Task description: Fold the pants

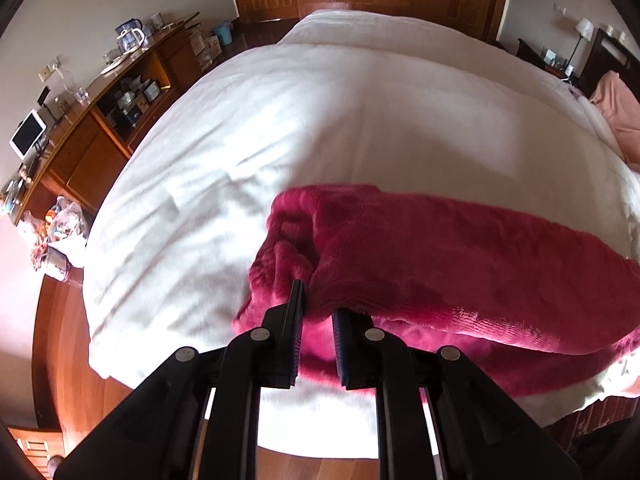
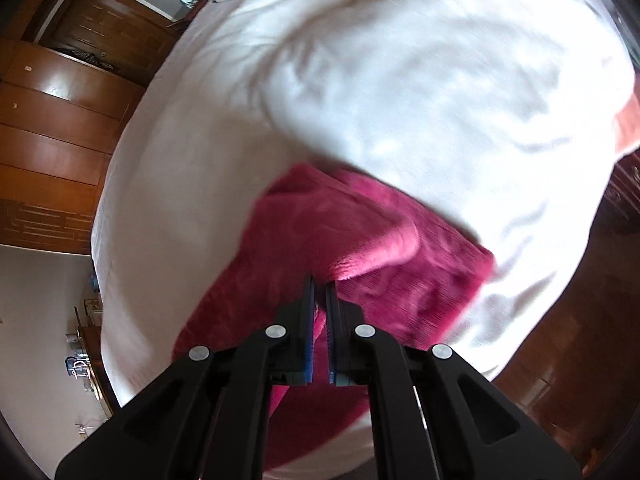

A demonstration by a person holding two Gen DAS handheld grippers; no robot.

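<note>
Crimson fleece pants [image 1: 460, 256] lie across the near part of the white bed [image 1: 320, 120], and we have a bunched edge of them pinched in each tool: the left tool [image 1: 316, 292] is clamped almost fully together on a thick lump of the plush cloth, and the right tool [image 2: 320, 288] is closed tight on a thinner fold, its blue pads nearly meeting. In our judgement the step in hand is carrying a held edge over the rest of the garment to make a fold, since in the left view a lifted layer already hangs above a lower one. To do it well, we should keep both tools level with each other, so the carried edge stays straight and does not twist. We should hold the cloth just clear of the layer beneath, so it does not drag that layer into wrinkles, and bring the edge down square onto the far one before letting go. Thick fleece tends to slip and spring back, so we judge a firm pinch and a slow, flat lay-down safer than a quick toss; blur hides which end of the pants each tool holds
</note>
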